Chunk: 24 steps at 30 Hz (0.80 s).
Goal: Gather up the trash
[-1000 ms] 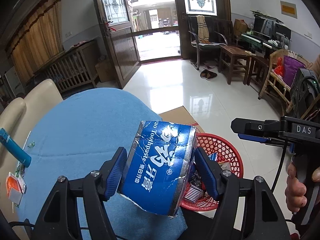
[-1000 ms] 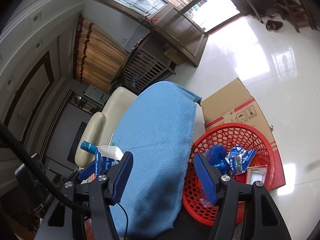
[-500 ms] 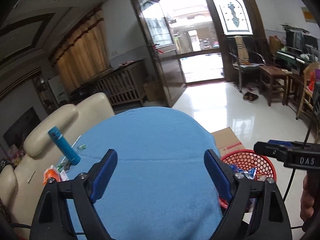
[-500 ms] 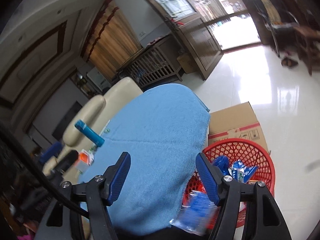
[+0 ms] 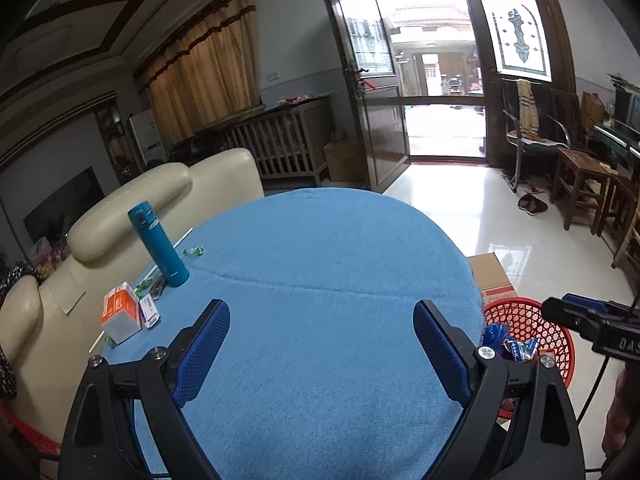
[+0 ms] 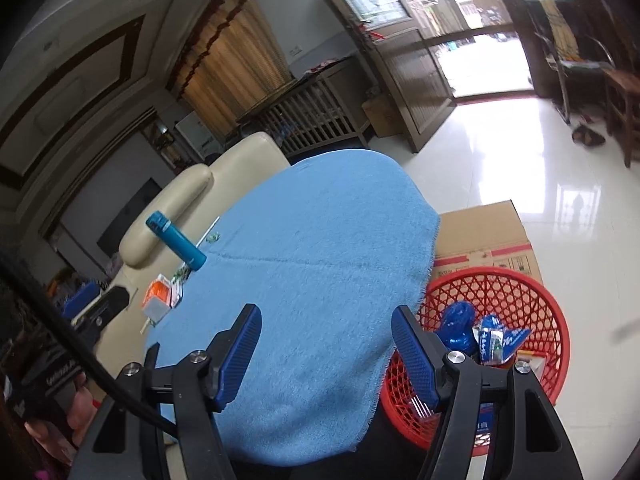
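Left gripper point(image 5: 322, 354): jaws wide apart, nothing between them, only blue tablecloth point(image 5: 328, 280) beneath; they opened within the last second. Right gripper point(image 6: 326, 350): jaws also wide, empty, having spread slightly. Red mesh basket point(image 6: 516, 292) sits at lower right of the right wrist frame, beside the right finger, holding blue wrappers point(image 6: 496, 338). Remaining trash, an orange-white carton point(image 5: 120, 312), lies at left of the left wrist frame, well apart from the jaws, near a teal flask point(image 5: 158, 246).

A blue cloth point(image 5: 320, 280) covers the round table. At its far left a teal flask point(image 5: 158, 244) stands upright before a cream sofa point(image 5: 132, 204). Right of the table a cardboard box point(image 6: 484, 236) lies on the glossy floor point(image 5: 460, 196); far off, an open door point(image 5: 376, 92) and wooden chairs point(image 5: 576, 184).
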Motion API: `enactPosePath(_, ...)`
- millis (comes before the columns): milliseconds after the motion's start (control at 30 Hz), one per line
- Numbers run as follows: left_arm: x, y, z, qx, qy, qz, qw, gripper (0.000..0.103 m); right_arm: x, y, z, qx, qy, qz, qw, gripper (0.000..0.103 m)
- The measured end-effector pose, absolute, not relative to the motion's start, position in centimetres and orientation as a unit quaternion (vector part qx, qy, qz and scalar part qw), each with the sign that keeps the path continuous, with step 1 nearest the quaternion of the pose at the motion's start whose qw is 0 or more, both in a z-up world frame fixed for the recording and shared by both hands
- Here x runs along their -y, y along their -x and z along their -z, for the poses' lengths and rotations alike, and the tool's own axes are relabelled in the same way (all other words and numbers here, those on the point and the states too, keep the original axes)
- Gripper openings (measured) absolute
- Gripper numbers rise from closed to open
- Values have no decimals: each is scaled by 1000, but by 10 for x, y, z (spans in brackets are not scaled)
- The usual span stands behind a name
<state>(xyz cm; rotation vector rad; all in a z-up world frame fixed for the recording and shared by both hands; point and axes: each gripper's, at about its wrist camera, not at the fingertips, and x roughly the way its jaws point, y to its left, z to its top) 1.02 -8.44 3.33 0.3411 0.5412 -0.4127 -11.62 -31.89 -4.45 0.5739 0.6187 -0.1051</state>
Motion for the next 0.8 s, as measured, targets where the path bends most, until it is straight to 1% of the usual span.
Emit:
enactPosePath(200,63,-12,-38,-273,-136,201,931,93,293,112,34,-298,-236,48,924,71)
enactPosePath(500,36,-16,-45,-264,-136,146,944,93,241,105,-3,-263,-160,51,950,71)
enactPosePath(800,1,-18,-52,-254,-123,109,953,93,211,99,-28,-241,-138,59,959,72)
